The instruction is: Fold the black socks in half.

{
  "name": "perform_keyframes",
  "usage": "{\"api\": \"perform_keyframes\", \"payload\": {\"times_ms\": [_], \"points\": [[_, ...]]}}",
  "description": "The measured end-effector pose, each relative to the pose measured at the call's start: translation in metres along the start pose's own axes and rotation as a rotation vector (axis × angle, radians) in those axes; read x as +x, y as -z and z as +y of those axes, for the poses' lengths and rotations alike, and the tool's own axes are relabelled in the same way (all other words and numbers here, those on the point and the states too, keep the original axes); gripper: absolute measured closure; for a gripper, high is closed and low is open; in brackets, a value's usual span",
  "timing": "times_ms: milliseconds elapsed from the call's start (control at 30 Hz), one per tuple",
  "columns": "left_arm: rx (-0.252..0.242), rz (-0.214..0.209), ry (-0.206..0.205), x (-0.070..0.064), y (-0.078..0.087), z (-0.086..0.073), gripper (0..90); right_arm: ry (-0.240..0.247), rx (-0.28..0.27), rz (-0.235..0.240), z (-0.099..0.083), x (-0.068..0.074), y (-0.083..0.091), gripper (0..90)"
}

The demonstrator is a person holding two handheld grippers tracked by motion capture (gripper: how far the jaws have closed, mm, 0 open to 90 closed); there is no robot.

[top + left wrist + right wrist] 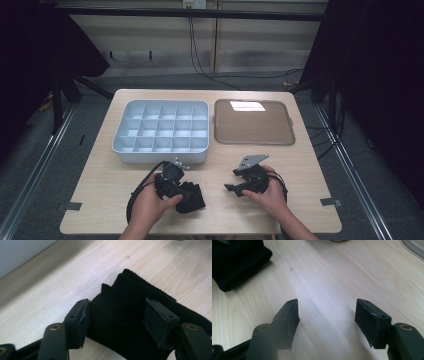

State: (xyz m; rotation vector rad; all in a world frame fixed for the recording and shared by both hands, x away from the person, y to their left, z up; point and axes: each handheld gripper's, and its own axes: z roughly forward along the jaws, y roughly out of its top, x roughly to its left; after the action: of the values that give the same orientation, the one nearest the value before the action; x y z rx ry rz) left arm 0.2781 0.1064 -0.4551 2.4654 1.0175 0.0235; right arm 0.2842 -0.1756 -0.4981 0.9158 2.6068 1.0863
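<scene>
On the near left of the table, our left gripper stands spread wide over the folded black cloth, one jaw at its edge, the other resting on top, nothing pinched yet. We judge the cloth soft, light and limp, so it should sag and unfold if lifted by one layer; taking the whole folded stack near its ribbed edge looks safest. Farther right, our right gripper hangs spread over bare wood, holding nothing.

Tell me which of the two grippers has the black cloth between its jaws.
The left gripper: its open jaws straddle the folded black cloth. The right gripper is also open, but with bare table between its jaws.
</scene>
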Motion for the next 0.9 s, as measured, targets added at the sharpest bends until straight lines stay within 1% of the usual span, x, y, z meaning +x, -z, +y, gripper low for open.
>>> {"api": "perform_keyframes", "payload": {"times_ms": [67, 167, 233, 267, 333, 400, 433, 500, 533, 633, 767, 800, 833, 867, 900], "points": [[-0.010, -0.010, 0.029, 0.001, 0.004, 0.000, 37.0, 0.003, 0.009, -0.009, -0.003, -0.001, 0.000, 33.3], [-0.024, -0.012, 0.053, 0.002, 0.012, 0.000, 36.6, 0.005, 0.007, -0.013, -0.006, -0.003, 0.000, 31.2], [-0.030, -0.010, 0.064, 0.005, 0.017, -0.001, 35.9, -0.001, 0.009, -0.028, -0.007, -0.003, 0.001, 29.6], [-0.034, -0.011, 0.072, 0.006, 0.021, -0.002, 35.6, 0.007, 0.003, -0.025, -0.008, -0.004, 0.001, 29.0], [-0.035, -0.008, 0.080, 0.008, 0.027, -0.003, 35.3, 0.026, -0.009, -0.034, -0.011, -0.003, 0.001, 27.5], [-0.034, 0.003, 0.089, 0.009, 0.032, -0.006, 34.8, 0.023, -0.035, -0.036, -0.015, -0.004, 0.001, 27.1], [-0.032, -0.001, 0.094, 0.009, 0.033, -0.008, 34.7, 0.021, -0.045, -0.037, -0.016, -0.004, 0.002, 26.7], [-0.028, -0.009, 0.099, 0.008, 0.033, -0.012, 34.7, 0.022, -0.055, -0.038, -0.019, -0.005, 0.003, 25.9], [-0.021, -0.010, 0.103, 0.008, 0.033, -0.013, 34.7, 0.018, -0.059, -0.041, -0.020, -0.006, 0.004, 24.1], [-0.022, -0.013, 0.123, 0.008, 0.033, -0.018, 34.7, 0.027, -0.060, -0.033, -0.023, -0.007, 0.005, 21.0], [-0.017, -0.031, 0.156, 0.008, 0.034, -0.023, 34.8, 0.023, -0.058, -0.039, -0.023, -0.007, 0.005, 20.4], [-0.012, -0.032, 0.156, 0.009, 0.035, -0.024, 34.8, 0.022, -0.057, -0.039, -0.023, -0.007, 0.005, 20.3], [-0.015, -0.038, 0.171, 0.008, 0.034, -0.026, 34.8, 0.020, -0.057, -0.040, -0.023, -0.006, 0.005, 20.2], [-0.011, -0.037, 0.169, 0.008, 0.034, -0.026, 34.9, 0.019, -0.057, -0.041, -0.023, -0.006, 0.005, 20.1], [-0.011, -0.039, 0.176, 0.008, 0.034, -0.027, 35.2, 0.018, -0.057, -0.041, -0.023, -0.006, 0.005, 20.1]]}}
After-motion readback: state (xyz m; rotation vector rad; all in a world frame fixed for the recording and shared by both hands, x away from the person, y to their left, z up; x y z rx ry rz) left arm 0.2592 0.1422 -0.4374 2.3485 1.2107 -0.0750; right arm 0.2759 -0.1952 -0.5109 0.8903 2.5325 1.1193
